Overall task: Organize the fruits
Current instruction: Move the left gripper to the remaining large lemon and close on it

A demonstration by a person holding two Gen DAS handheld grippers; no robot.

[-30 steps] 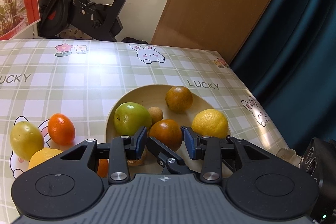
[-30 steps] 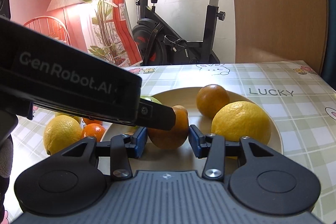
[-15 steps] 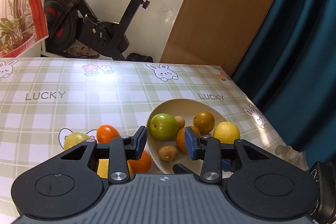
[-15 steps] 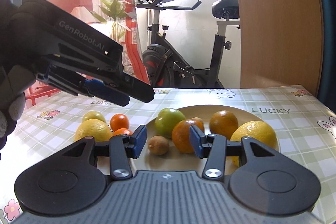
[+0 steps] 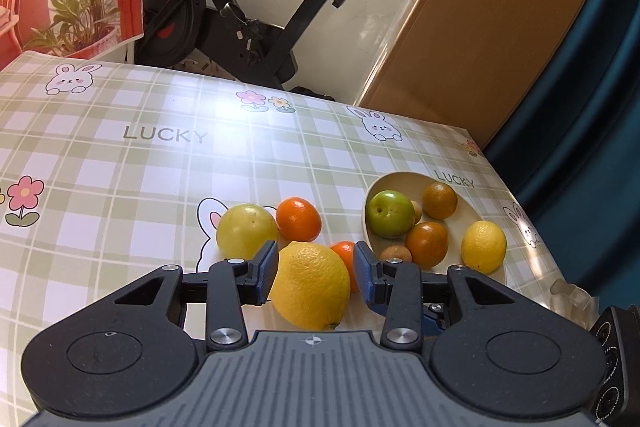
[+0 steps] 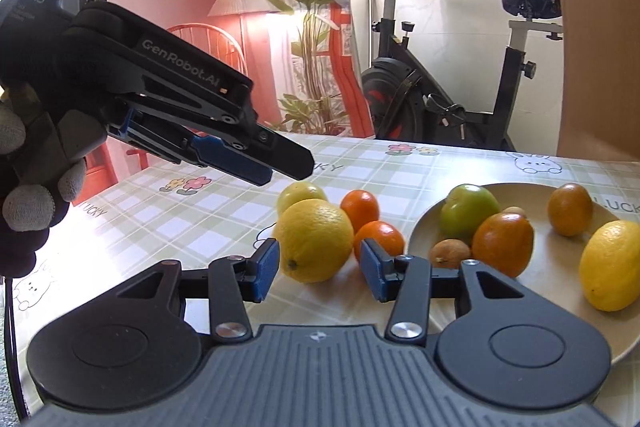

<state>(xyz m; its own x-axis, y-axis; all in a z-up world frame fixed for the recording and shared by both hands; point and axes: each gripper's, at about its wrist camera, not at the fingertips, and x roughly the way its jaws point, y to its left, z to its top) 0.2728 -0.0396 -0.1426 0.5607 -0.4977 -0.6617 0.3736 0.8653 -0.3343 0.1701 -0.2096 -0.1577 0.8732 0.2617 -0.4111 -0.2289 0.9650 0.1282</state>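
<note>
Above the table (image 5: 120, 163), both grippers hover spread and empty: left gripper (image 5: 316, 269), right gripper (image 6: 319, 269). Next comes closing on the big lemon (image 6: 315, 239) for the plate (image 6: 532, 193), I judge.

A round beige plate (image 6: 424, 227) sits at the right on the green checked tablecloth (image 5: 120, 163), holding a green apple (image 6: 468, 209), two dark oranges, a yellow lemon (image 6: 610, 263) and small brown fruits. Left of it lie a large yellow lemon (image 6: 314, 239), two small bright oranges and, farther back, a yellow-green apple (image 5: 246, 231).
</note>
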